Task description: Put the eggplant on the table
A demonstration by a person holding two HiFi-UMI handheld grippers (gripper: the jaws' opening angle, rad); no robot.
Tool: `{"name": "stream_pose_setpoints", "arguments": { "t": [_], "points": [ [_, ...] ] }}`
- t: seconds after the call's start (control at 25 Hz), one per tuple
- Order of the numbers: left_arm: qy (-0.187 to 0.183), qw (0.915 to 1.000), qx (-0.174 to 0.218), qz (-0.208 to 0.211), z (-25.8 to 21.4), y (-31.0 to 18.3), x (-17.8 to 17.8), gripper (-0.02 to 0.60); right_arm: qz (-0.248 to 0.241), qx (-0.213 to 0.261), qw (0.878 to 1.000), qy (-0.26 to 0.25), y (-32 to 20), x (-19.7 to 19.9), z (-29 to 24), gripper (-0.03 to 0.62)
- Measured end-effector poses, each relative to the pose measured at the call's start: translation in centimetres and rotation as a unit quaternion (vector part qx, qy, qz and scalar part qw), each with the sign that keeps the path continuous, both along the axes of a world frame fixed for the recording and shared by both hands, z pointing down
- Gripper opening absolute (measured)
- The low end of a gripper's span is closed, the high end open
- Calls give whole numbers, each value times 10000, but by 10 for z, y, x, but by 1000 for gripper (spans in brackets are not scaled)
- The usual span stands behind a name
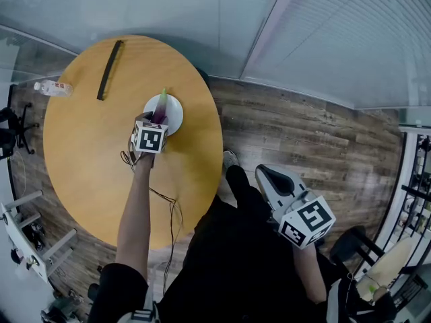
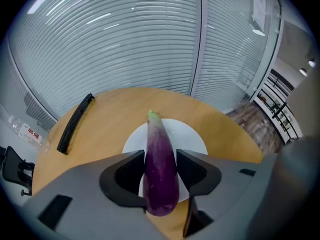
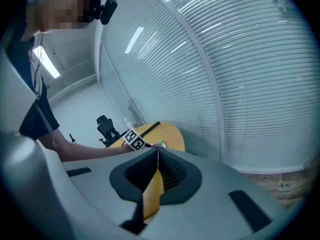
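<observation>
The purple eggplant [image 1: 160, 110] [image 2: 161, 169] has a green tip that points away from me. It sits between the jaws of my left gripper [image 1: 156, 120] [image 2: 160, 156], whose dark pads press on both its sides, just above the white plate [image 1: 174, 113] [image 2: 192, 136] on the round wooden table [image 1: 81, 153] [image 2: 115, 114]. The eggplant's thick end reaches deep into the jaws. My right gripper [image 1: 264, 173] [image 3: 158, 151] hangs off the table to the right, above my lap, its jaws shut with nothing between them.
A long black strip [image 1: 110, 69] [image 2: 75, 122] lies at the table's far left, and a plastic bottle [image 1: 52, 88] [image 2: 27, 132] rests near the left rim. A thin cable [image 1: 168, 207] trails over the near edge. An office chair [image 1: 10, 123] stands to the left, with glass walls and blinds behind.
</observation>
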State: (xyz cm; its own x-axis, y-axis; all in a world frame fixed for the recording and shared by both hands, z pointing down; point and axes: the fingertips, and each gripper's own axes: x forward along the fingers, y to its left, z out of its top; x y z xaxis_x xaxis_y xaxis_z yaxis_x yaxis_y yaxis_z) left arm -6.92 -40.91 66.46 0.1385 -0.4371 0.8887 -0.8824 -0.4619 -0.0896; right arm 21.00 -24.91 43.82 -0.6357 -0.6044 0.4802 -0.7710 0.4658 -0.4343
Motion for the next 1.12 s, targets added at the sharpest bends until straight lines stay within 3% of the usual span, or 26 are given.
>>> {"name": "stream_pose_setpoints", "arguments": {
  "t": [1.12],
  "points": [
    [-3, 9998, 45, 172, 1, 3, 7, 230, 92, -7, 10000, -10, 2, 2, 0, 17]
  ]
}}
